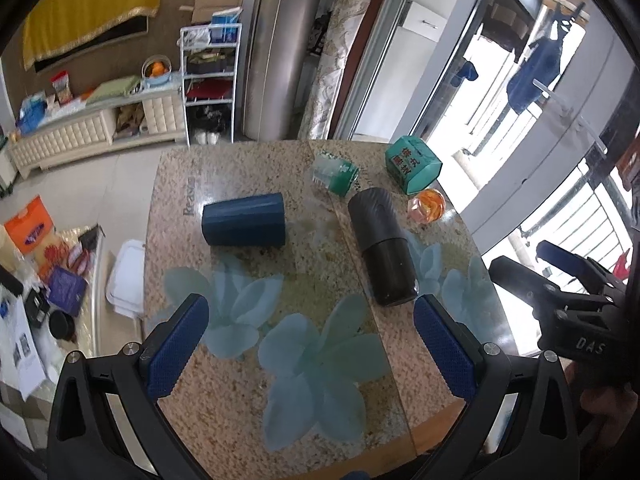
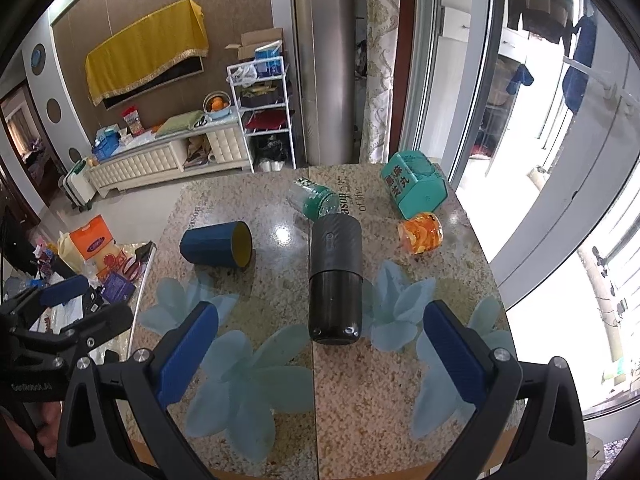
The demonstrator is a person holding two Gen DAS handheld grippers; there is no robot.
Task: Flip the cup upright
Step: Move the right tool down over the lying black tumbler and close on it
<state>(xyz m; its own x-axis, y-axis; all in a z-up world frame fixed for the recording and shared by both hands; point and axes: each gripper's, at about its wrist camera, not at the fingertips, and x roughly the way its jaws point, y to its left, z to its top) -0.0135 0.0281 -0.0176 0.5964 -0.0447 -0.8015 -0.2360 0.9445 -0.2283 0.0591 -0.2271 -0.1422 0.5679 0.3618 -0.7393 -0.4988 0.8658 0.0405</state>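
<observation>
left gripper (image 1: pixel 312 344): wide open, empty, low over table (image 1: pixel 320 292)
cup (image 2: pixel 218 244): blue, lying on its side, left half of table, mouth facing right, not yet upright
flask (image 2: pixel 335 276): black, lying down, centre, nearest
right gripper (image 2: pixel 320 356): wide open, empty, lined up on flask, probably just waiting

Glossy speckled stone tabletop (image 2: pixel 360 380) gleaming, the matt ribbed dark-blue plastic cup (image 2: pixel 212 245) dull beside a black cylindrical flask (image 2: pixel 335 280), half textured, half shiny.

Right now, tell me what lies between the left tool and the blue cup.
Only bare tabletop with its printed pale-blue flowers lies between the left tool and the blue cup on its side, in the left wrist view.
</observation>
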